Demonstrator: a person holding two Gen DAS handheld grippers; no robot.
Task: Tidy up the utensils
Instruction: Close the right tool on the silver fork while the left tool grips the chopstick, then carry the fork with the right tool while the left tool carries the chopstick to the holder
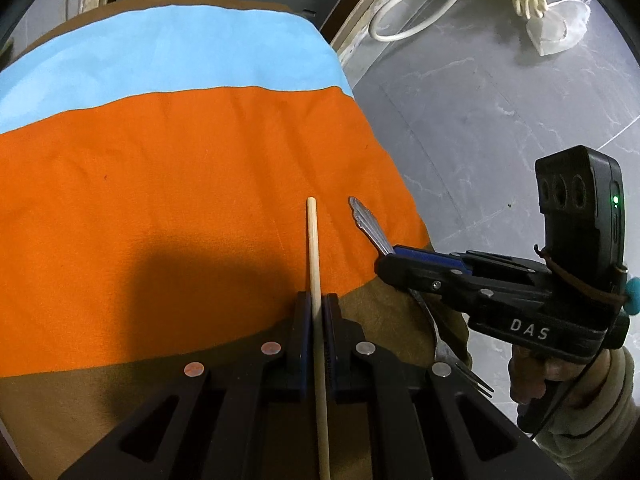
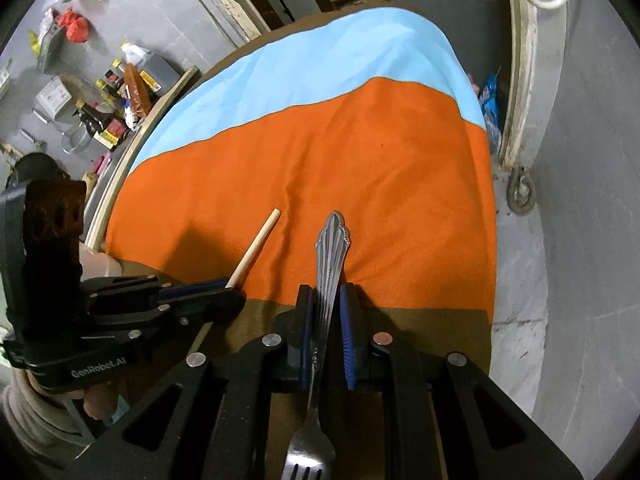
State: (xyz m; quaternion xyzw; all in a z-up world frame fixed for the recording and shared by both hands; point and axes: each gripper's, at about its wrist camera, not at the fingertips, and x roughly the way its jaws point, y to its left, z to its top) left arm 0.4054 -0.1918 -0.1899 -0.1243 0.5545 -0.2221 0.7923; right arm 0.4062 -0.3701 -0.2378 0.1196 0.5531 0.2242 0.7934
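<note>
Gripping a pale wooden chopstick (image 1: pixel 314 264), the left gripper (image 1: pixel 318 320) has its jaws nearly closed, the blue pads pressed against the stick on both sides. The chopstick runs straight up the middle of the left wrist view, its blunt end reaching out over the orange band of the cloth (image 1: pixel 180 168) that covers the tabletop. That cloth is striped: light blue at the far side, orange in the middle, olive brown nearest the grippers.

Just to the right, the right gripper (image 2: pixel 326 320) has its jaws closed narrow on a metal fork (image 2: pixel 330 256), clamped on the handle. The ornate, ridged handle end points forward over the orange band, while the tines lie back toward the camera, under the gripper body. In the left wrist view the same fork (image 1: pixel 366 220) sticks out of the right gripper (image 1: pixel 390 258), whose grip a hand (image 1: pixel 532 376) in a pale sleeve holds.

The chopstick (image 2: pixel 256 246) and fork lie near each other, not touching, both angled over the cloth's near edge. Whether either tip touches the cloth cannot be told.

Bottles (image 2: pixel 108 116) and packets crowd the grey floor (image 2: pixel 580 240) to the left.
</note>
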